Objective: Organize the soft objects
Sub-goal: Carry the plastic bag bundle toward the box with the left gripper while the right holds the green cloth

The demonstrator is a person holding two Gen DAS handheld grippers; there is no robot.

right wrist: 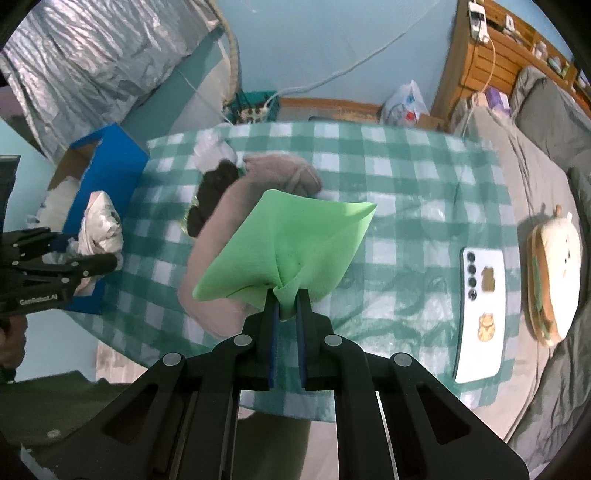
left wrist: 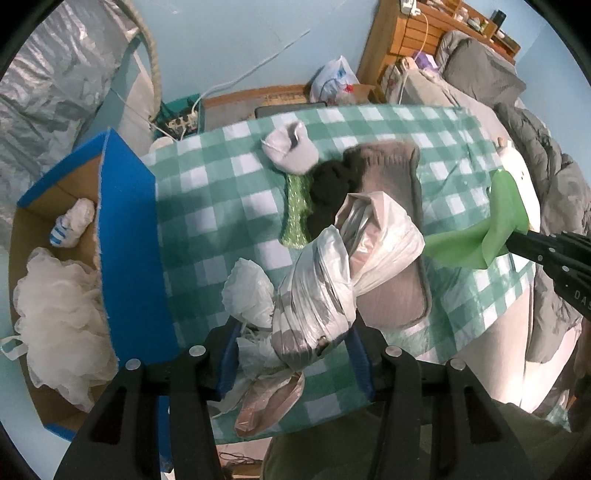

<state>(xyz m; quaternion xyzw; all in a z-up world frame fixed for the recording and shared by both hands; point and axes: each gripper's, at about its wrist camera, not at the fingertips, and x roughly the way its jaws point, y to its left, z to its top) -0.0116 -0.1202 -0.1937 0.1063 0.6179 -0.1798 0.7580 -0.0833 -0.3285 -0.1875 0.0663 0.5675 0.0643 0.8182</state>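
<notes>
Left tongs (left wrist: 291, 354) pinch crumpled plastic bags (left wrist: 325, 291); right tongs (right wrist: 287, 310) pinch a creased green cloth (right wrist: 288, 243).

Both views are evenly and softly lit, with a cool bluish cast. Shadows are faint. Mild glare shows on the crinkled silver sheeting (left wrist: 48, 81) at upper left and on the white phone (right wrist: 480, 314). Strong fisheye bending curves the checked cloth (right wrist: 406, 177) and the walls toward dark circular corners. The far shelves (left wrist: 461, 22) are soft. The green cloth (right wrist: 291, 243) reads sharp.
</notes>
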